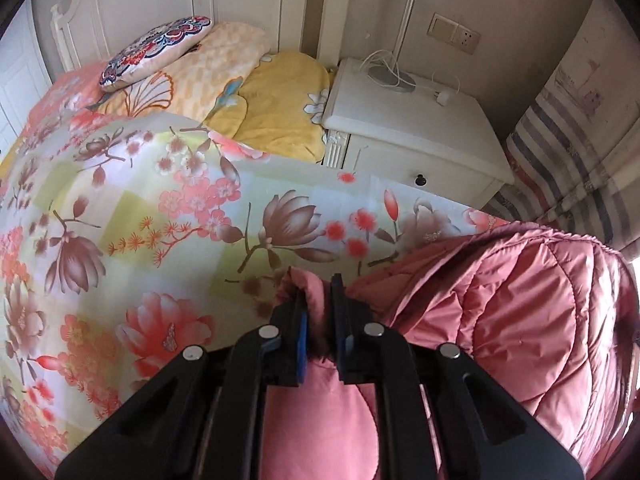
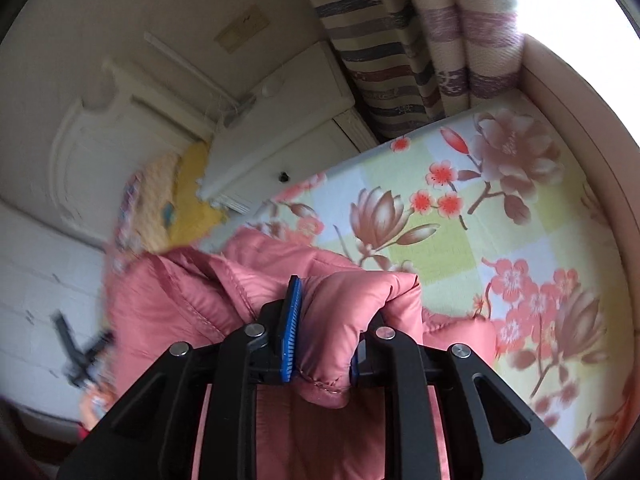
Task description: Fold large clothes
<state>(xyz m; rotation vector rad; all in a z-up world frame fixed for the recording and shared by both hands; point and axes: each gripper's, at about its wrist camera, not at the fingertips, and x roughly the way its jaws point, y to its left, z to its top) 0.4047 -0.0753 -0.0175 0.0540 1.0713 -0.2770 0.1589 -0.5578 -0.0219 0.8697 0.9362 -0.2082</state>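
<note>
Nightstand (image 1: 416, 120) sharp only in left view; both hand-held grippers (image 1: 318, 300) (image 2: 332, 320) clamp pink jacket (image 1: 520, 300).

There is one pink quilted jacket (image 1: 520, 300) on one bed with a flowered sheet (image 1: 140, 208), and two grippers: the left gripper (image 1: 318, 320) and the right gripper (image 2: 326, 320). At the head of the bed lie one patterned cushion (image 1: 156, 50) and one yellow blanket (image 1: 280, 100). Beside it stand one white nightstand (image 1: 400, 128), one wall socket plate (image 1: 454, 34) and one striped curtain (image 1: 568, 152).
</note>
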